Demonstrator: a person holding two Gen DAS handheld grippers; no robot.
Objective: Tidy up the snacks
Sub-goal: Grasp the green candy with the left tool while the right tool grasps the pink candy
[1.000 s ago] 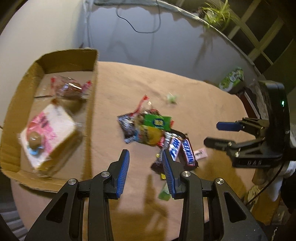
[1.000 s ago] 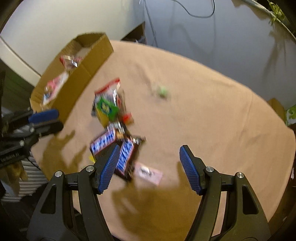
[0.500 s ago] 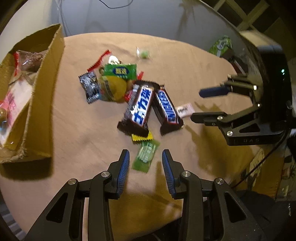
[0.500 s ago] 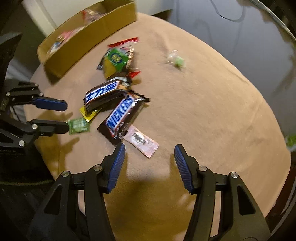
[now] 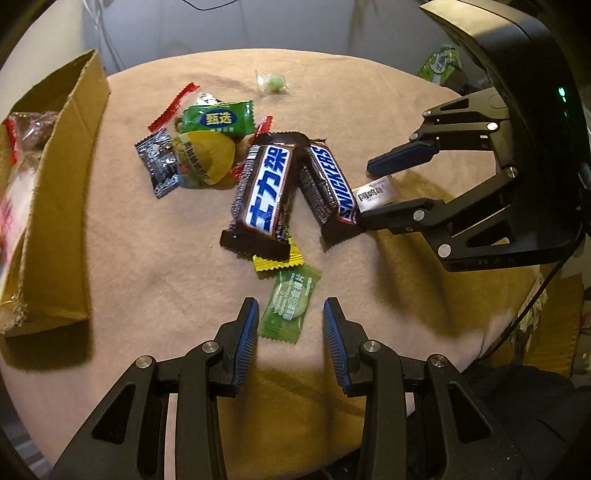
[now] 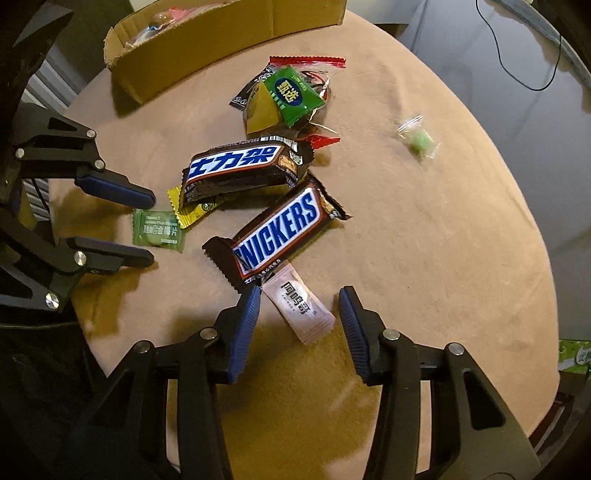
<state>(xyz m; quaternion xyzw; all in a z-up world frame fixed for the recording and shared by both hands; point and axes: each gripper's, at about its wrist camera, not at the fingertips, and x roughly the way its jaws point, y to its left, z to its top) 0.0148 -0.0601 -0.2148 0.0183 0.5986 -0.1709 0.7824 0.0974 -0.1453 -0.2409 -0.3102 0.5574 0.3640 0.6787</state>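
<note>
A round table (image 5: 147, 258) under a tan cloth carries the snacks. Between the left fingers (image 5: 245, 332) lies a green candy (image 5: 290, 299), a yellow packet (image 5: 279, 260) just beyond it. Between the right fingers (image 6: 245, 325) lies a pink sachet (image 6: 299, 306). Two chocolate bars (image 6: 277, 236) lie past both, then a heap of small packets (image 5: 199, 147), a lone green sweet (image 5: 273, 82) and a cardboard box (image 5: 62, 184).

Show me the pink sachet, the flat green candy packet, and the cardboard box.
pink sachet (image 6: 299, 308), right wrist view, middle of wrapper.
flat green candy packet (image 5: 290, 302), left wrist view, packet centre.
cardboard box (image 6: 207, 27), right wrist view, outer side wall.
</note>
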